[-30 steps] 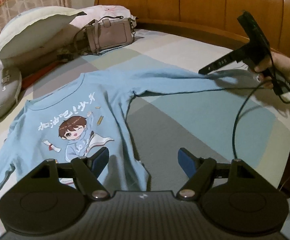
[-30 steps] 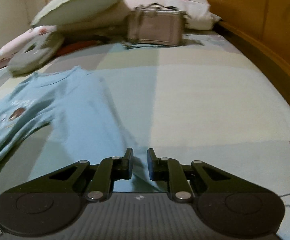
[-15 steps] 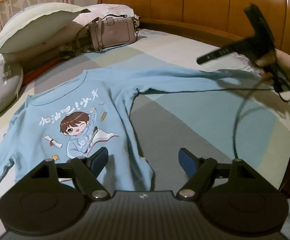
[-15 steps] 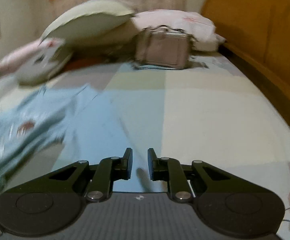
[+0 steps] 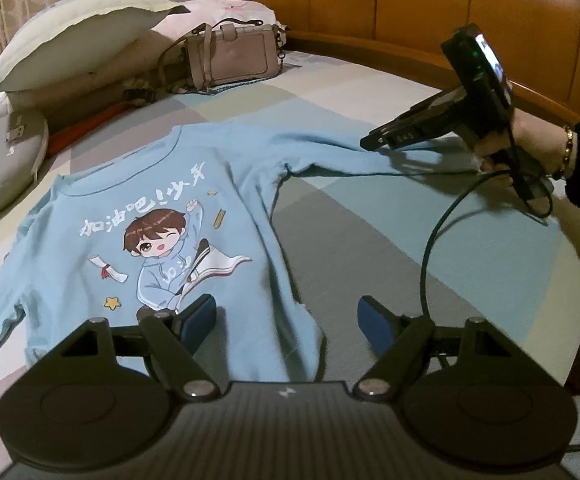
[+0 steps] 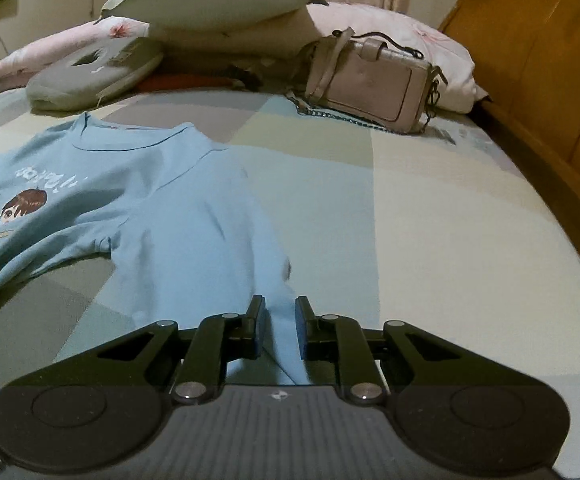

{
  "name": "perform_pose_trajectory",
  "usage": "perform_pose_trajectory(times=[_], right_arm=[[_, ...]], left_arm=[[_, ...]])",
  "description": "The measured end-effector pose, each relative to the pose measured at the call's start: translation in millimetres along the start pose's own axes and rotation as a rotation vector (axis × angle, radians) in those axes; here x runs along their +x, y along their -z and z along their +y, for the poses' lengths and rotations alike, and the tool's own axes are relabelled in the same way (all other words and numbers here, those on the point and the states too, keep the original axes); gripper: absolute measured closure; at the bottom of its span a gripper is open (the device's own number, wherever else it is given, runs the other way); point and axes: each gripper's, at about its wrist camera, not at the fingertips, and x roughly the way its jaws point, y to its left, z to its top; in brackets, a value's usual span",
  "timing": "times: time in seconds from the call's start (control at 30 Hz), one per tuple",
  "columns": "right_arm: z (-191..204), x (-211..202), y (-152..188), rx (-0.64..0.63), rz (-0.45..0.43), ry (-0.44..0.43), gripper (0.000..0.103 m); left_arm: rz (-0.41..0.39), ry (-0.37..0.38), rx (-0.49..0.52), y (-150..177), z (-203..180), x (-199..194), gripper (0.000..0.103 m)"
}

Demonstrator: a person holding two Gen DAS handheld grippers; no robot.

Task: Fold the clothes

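Since a second ago the right claw (image 6: 278, 328) has swung back down from its blurred lift, and the sleeve (image 6: 226, 240) now lies slacker and broader ahead of it. Its jaws stand narrowly apart with the sleeve's cuff end running between them; whether the pads actually pinch the cloth I cannot tell, since a sliver of gap shows on each side. In the left wrist view that same claw (image 5: 369, 145) hovers low over the sleeve's far end, held by a hand (image 5: 529, 140) with a bracelet and a dark cuff, a black cable (image 5: 429, 248) looping down from it. The left claw (image 5: 286, 320) is released, blue pads wide apart, poised over the hem and right edge of the shirt (image 5: 162, 220). The pale blue shirt lies face up on the bed (image 5: 389, 248), its cartoon boy print (image 5: 162, 248) showing, the right sleeve stretched out toward the headboard (image 5: 429, 20) side. Beyond the collar sit a bag (image 5: 232, 56), a pillow (image 5: 78, 36) and a grey ring cushion (image 6: 94, 72).
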Motion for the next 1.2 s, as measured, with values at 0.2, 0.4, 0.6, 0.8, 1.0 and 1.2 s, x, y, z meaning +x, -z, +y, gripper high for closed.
perform_pose_trajectory(times=[0.2,0.4,0.6,0.8,1.0,1.2], right_arm=[[-40,-1,-4,0.218,-0.037,-0.054,0.067],[-14,11,4,0.07,0.002,-0.006,0.068],[3,10,-3,-0.042,0.013,0.048,0.096],[-24,24,-26,0.025,-0.01,0.17,0.096],[-48,11,-29,0.118,0.003,0.14,0.083],[-97,-66,-2,0.236,-0.029,0.182,0.067]], left_arm=[[-0.006,0.013,-0.007,3,3,1,0.023],[-0.008,0.017,-0.01,5,5,2,0.023],[-0.009,0.018,-0.014,5,6,1,0.023],[-0.011,0.018,-0.018,6,8,1,0.023],[-0.012,0.016,-0.012,6,10,-4,0.023],[-0.029,0.021,-0.02,4,13,-11,0.021]])
